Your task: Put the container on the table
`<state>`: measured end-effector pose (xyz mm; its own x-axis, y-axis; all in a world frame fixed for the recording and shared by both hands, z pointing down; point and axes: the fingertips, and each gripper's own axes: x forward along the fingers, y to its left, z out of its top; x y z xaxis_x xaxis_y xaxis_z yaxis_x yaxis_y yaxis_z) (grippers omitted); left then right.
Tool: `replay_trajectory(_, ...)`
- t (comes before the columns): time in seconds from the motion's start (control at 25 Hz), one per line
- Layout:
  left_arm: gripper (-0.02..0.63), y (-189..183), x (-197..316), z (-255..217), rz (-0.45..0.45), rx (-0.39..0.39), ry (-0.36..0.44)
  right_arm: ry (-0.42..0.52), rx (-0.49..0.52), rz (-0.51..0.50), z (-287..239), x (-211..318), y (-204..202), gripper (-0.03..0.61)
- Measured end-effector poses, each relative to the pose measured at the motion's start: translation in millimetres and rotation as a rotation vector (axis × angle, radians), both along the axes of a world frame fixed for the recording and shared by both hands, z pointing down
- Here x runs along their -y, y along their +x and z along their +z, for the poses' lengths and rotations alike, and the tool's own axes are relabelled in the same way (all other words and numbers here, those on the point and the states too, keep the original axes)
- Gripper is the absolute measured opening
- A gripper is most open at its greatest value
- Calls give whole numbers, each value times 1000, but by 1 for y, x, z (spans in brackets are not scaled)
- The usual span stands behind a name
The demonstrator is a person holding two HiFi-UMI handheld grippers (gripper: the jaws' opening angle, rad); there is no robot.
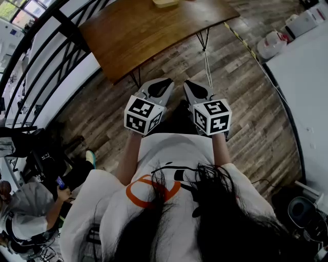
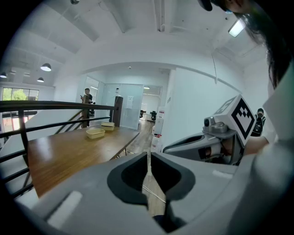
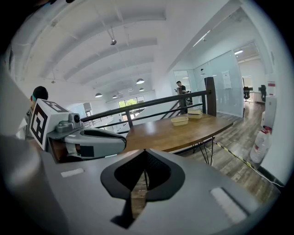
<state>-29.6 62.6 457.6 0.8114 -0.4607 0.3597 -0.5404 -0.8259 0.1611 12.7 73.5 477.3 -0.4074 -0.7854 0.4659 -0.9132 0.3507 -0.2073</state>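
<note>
Two shallow yellow containers rest at the far end of the brown wooden table [image 1: 148, 30]: one open [image 2: 95, 133] [image 3: 179, 120], the other [image 2: 108, 125] [image 3: 195, 113] behind it. In the head view only a pale edge of a container [image 1: 165, 2] shows at the top. I hold both grippers close to my chest, well short of the table. My left gripper [image 1: 163, 83] [image 2: 148, 158] is shut with nothing in it. Beside it, my right gripper [image 1: 190, 85] [image 3: 145, 160] is shut and empty too. Each gripper shows in the other's view.
A black railing [image 1: 46, 56] runs along the table's left side. A white table [image 1: 302, 92] stands at the right, with white jugs [image 1: 271, 43] on the wood floor near it. A cable [image 1: 207, 66] trails over the floor. Someone sits at the lower left [image 1: 31, 204].
</note>
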Motion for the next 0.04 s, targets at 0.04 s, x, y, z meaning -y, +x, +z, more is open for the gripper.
replay_trajectory(0.04, 20, 0, -1, 0, 1, 1, 1, 1, 0, 2, 0, -1, 1, 18)
